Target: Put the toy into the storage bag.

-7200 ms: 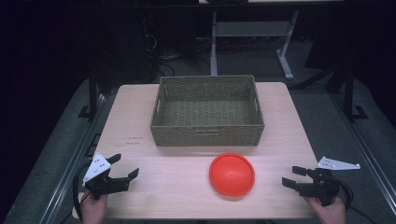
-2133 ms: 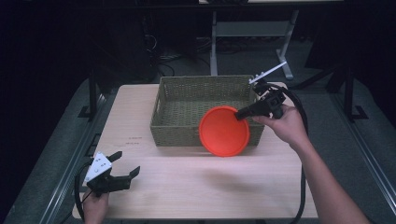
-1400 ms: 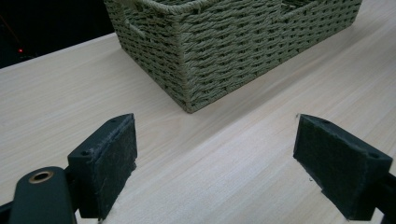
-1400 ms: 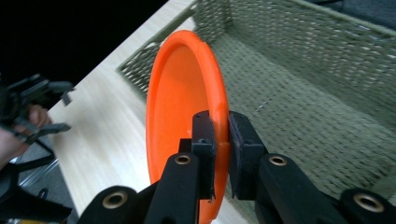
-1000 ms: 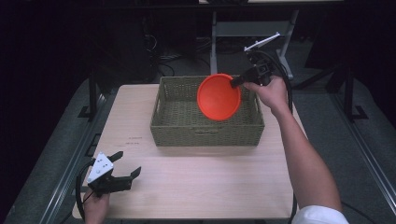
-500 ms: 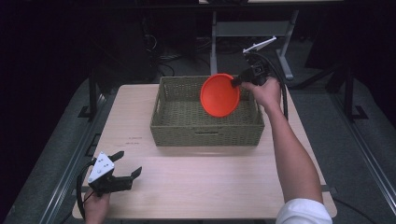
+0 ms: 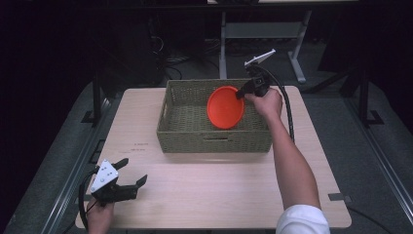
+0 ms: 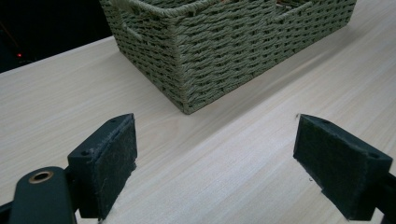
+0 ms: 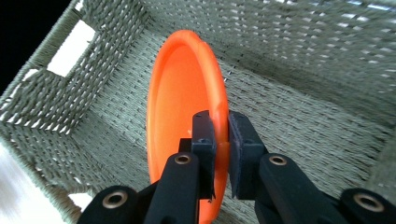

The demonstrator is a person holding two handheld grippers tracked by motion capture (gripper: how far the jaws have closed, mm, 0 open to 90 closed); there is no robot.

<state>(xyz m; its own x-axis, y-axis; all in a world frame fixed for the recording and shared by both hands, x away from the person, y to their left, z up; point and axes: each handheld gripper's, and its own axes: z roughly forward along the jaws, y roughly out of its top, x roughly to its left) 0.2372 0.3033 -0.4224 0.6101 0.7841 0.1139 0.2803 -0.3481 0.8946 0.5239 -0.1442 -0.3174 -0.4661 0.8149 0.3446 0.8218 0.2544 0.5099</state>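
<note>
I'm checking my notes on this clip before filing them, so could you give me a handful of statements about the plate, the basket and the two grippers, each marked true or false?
1. The right gripper is clamped on the rim of the orange plate. True.
2. The plate lies flat on the table. False: it is held tilted on edge over the inside of the woven basket.
3. The left gripper has its jaws wide apart with nothing between them. True.
4. The left gripper is inside the basket. False: it is at the near left corner of the table, apart from the basket.
5. The basket holds several other dishes. False: none is visible in it.
</note>
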